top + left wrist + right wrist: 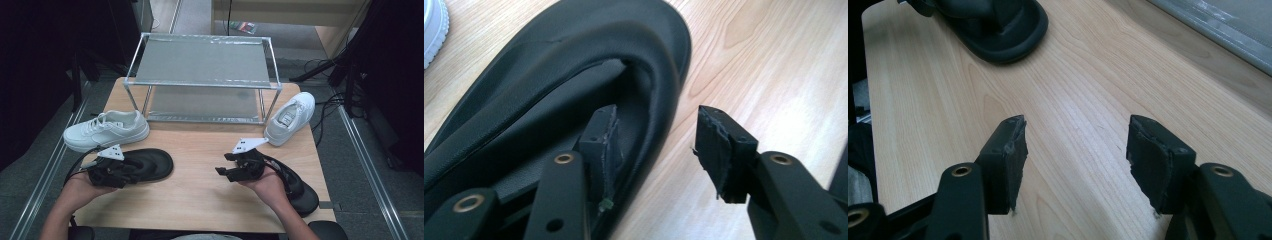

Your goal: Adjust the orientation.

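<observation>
Straddling the edge of a black flip-flop [574, 100], the left gripper [654, 150] has its jaws spread, one over the footbed and one over the wooden table [200, 165]. That sandal lies at the table's left front, just before a white sneaker [106, 130]. Hovering above bare wood, the right gripper [1075, 155] is also spread wide, a second black flip-flop [300, 192] beneath its hand.

Black flip-flop [145, 165] lies flat on the table's near left, toe pointing right.
</observation>
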{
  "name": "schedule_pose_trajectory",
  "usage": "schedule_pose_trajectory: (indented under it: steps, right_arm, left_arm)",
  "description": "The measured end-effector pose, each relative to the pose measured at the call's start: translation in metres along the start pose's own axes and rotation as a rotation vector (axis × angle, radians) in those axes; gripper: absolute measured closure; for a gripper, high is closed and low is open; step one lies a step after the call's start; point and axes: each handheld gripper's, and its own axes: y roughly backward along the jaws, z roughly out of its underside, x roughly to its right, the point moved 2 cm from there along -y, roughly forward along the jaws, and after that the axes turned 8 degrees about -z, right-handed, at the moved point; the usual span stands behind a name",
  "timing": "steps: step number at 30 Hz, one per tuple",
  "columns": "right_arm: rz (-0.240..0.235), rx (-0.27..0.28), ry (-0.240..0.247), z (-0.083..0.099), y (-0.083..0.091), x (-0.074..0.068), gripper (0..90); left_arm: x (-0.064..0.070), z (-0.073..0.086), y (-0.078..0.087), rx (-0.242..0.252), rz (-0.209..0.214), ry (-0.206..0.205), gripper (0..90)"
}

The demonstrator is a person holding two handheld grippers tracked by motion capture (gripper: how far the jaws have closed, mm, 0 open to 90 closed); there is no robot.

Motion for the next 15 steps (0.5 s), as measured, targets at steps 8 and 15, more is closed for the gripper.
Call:
schedule_pose_trajectory:
  steps: [8,15]
  right_arm:
    - [0.008,-0.001,-0.005,0.0001,-0.0002,0.0015,42.4]
    - [0.021,0.014,-0.009,-0.0004,0.0005,0.0028,43.0]
  left_arm:
    - [-0.0007,0.0007,-0.0103,-0.010,0.002,-0.042,65.7]
    - [-0.0007,0.0020,-0.0102,0.002,0.010,-0.066,70.2]
